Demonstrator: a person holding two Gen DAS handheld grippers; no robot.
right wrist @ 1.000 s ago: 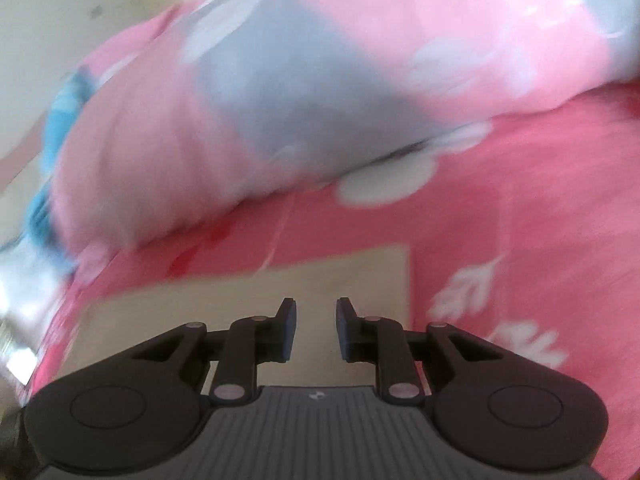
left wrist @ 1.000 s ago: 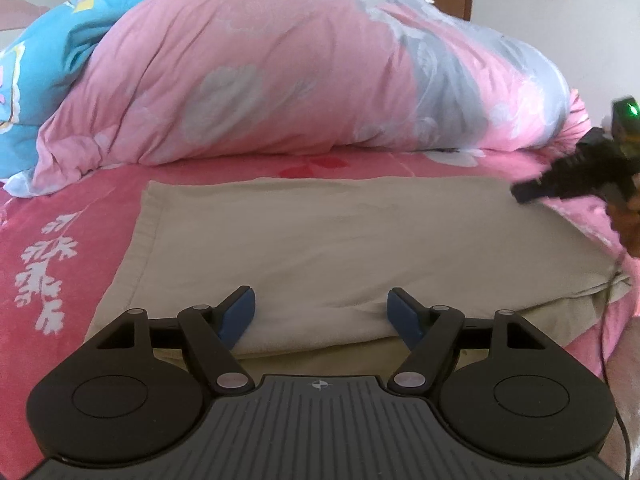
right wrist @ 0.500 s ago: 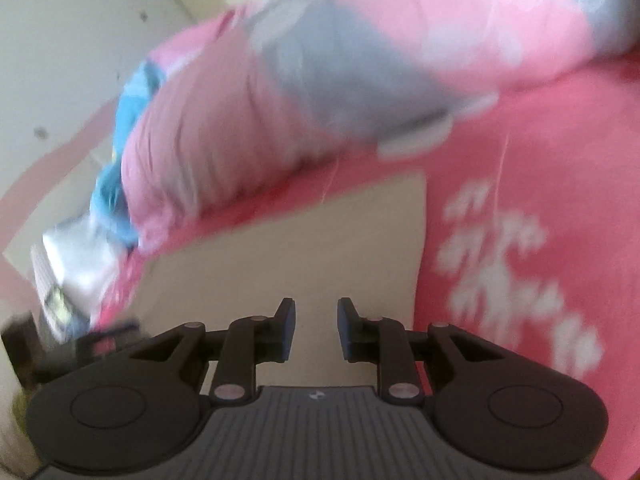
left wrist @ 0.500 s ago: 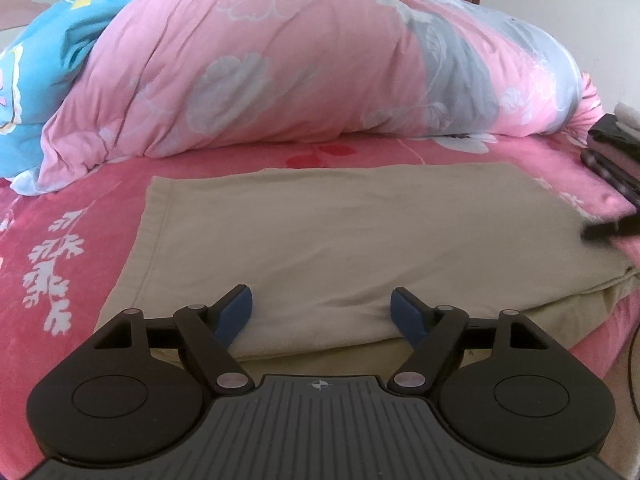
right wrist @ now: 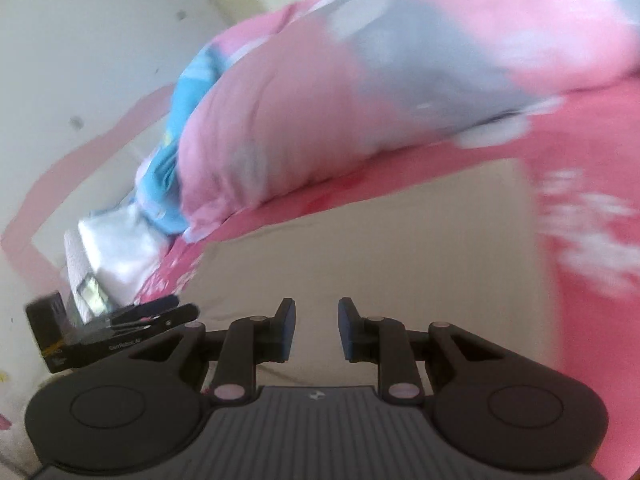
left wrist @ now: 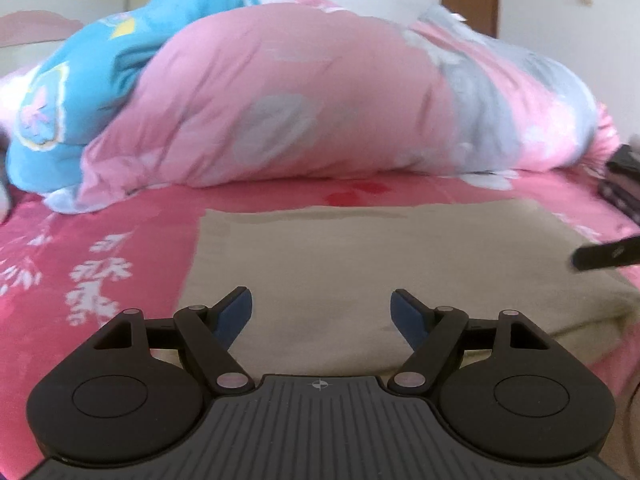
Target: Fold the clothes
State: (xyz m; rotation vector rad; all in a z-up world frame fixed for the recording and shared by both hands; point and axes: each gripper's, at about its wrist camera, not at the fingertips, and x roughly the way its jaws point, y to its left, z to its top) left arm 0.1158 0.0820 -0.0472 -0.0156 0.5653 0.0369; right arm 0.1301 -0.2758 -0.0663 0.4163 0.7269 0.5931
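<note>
We find the beige, partly folded cloth garment [left wrist: 400,264] lying flat on the pink floral bed sheet [left wrist: 100,264], its long axis running along the near edge of the bed. It lies directly ahead of and beneath both tools. The left gripper [left wrist: 320,312] hovers over the near folded edge, jaws wide, nothing between them. The right gripper [right wrist: 316,326] stands over the garment's right end, jaws narrow and empty. We judge each hand nearest its own end. A heaped pink and grey quilt [left wrist: 320,92] bounds the far side; a strip of bare sheet remains between.
</note>
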